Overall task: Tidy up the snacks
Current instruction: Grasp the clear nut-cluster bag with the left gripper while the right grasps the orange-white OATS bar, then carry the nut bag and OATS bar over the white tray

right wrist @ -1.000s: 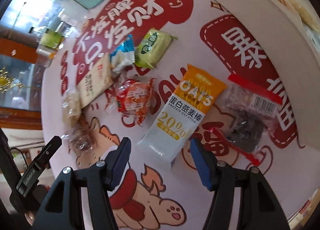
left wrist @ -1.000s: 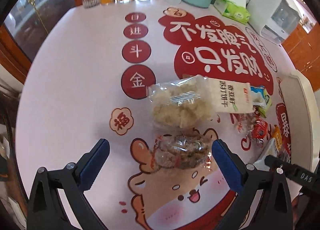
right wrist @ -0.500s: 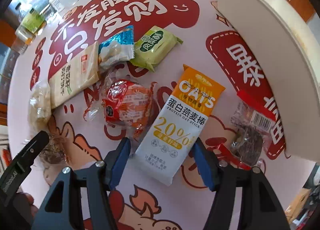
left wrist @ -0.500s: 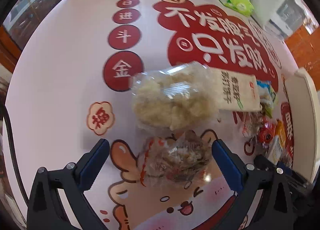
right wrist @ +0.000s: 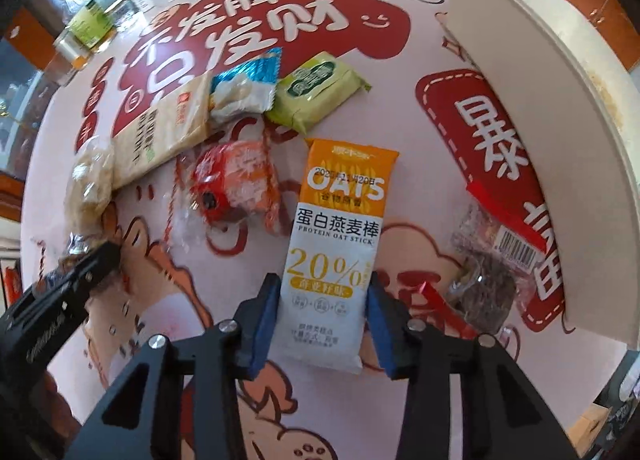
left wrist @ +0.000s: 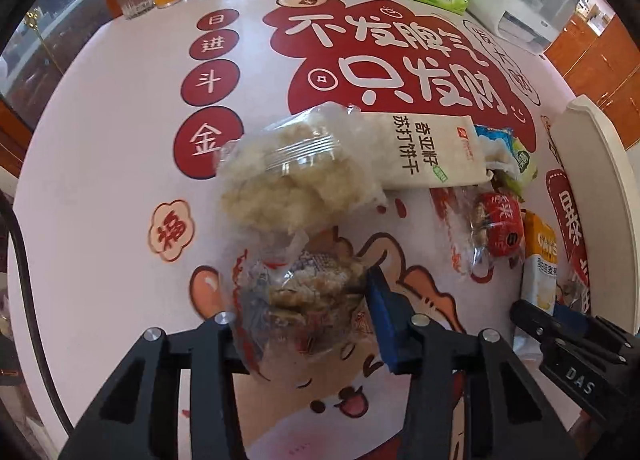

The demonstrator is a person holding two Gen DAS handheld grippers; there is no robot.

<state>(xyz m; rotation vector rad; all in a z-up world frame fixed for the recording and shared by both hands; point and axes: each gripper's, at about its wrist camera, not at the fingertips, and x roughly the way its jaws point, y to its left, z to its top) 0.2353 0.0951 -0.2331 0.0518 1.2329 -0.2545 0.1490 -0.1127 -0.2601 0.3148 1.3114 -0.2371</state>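
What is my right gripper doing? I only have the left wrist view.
Observer: The right gripper straddles the lower end of the oat stick packet; its jaws are closing against the packet's two edges.
Operator: Anything between it and the tray?
Observer: Yes, a clear packet of dark snack with a red strip and barcode lies beside the white tray.
Operator: Is the green packet near the oat stick?
Observer: The green packet lies apart, beyond its orange end.

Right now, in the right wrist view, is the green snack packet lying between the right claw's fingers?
No: the oat stick packet lies between the right claw, while the green packet lies farther up the table.
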